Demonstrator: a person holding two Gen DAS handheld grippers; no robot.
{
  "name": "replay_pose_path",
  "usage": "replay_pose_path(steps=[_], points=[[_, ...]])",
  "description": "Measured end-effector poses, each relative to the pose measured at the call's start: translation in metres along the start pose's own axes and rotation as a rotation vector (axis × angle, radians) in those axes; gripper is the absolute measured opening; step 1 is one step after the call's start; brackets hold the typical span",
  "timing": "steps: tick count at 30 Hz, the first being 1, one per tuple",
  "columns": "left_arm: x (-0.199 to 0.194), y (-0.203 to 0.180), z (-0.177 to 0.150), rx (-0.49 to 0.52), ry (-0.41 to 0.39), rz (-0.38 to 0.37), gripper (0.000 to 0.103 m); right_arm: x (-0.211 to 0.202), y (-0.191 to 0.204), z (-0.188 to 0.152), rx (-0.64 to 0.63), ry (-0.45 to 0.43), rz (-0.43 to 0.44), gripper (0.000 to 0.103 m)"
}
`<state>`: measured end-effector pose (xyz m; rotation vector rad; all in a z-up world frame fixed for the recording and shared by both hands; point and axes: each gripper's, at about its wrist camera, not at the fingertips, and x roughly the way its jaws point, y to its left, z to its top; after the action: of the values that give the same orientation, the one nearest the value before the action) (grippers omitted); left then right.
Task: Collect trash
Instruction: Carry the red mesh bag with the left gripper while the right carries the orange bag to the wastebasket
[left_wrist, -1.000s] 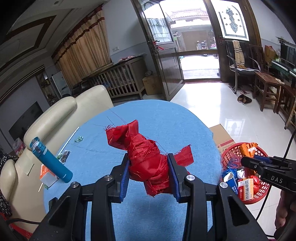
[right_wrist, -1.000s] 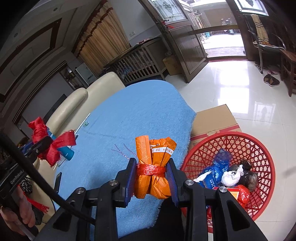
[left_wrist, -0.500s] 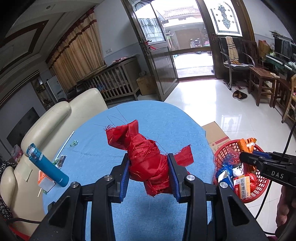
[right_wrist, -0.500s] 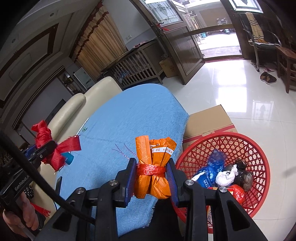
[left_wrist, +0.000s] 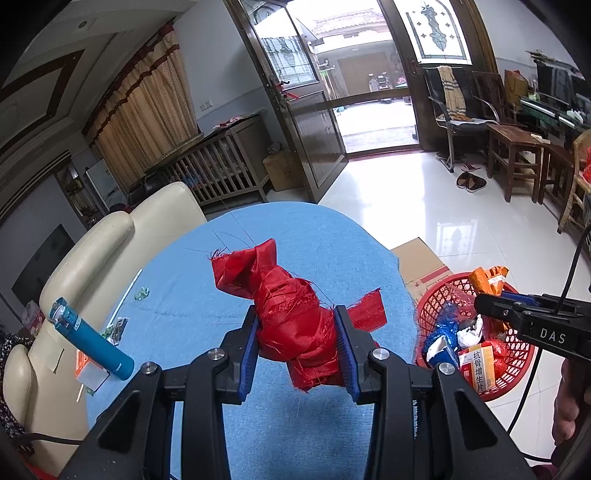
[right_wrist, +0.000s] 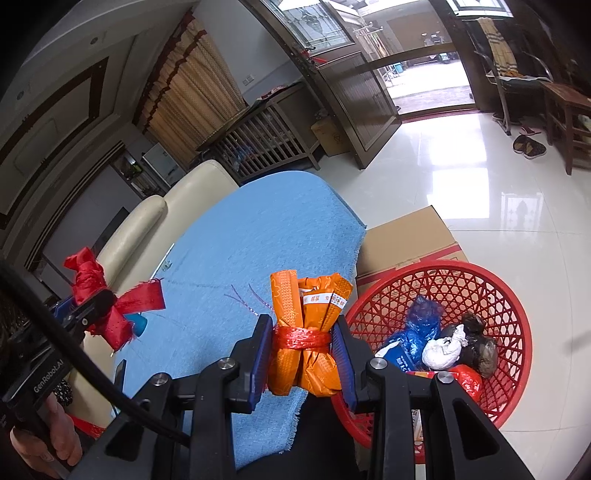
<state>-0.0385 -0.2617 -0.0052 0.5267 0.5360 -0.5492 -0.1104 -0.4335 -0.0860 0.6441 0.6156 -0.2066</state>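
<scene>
blue tablecloth (left_wrist: 295, 236) below; red cloth wad (left_wrist: 291, 317) pinched in left tool (left_wrist: 299, 350), orange bundle (right_wrist: 306, 339) in right tool (right_wrist: 303, 354)

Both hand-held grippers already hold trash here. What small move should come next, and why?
Probably carry the right hand-held gripper a little further right, over the red basket, then release. It is clamped on the orange bundle, which sits at the blue cloth's edge, beside the basket rim. The left hand-held gripper, gripping the red fabric wad, is farther away.

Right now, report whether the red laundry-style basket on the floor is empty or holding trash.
Holding trash. The red basket is partly filled: a blue bag, a white wad, a dark bundle and a printed box lie inside.
</scene>
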Motion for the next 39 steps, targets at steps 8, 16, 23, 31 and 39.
replay_pose_path(steps=[8,16,23,31,39], points=[[-0.004,-0.011,0.005,0.028,-0.003,-0.003,0.040,-0.008,-0.008,0.002,0.021,-0.012,0.008,0.035],[-0.006,-0.021,0.009,0.059,-0.004,-0.009,0.040,-0.012,-0.015,0.003,0.044,-0.019,0.018,0.035],[-0.007,-0.031,0.011,0.084,-0.003,-0.015,0.041,-0.016,-0.022,0.005,0.065,-0.026,0.024,0.035],[-0.008,-0.036,0.014,0.110,-0.006,-0.021,0.041,-0.022,-0.028,0.006,0.086,-0.040,0.029,0.035],[-0.008,-0.042,0.016,0.132,-0.008,-0.026,0.041,-0.026,-0.036,0.007,0.108,-0.048,0.034,0.035]])
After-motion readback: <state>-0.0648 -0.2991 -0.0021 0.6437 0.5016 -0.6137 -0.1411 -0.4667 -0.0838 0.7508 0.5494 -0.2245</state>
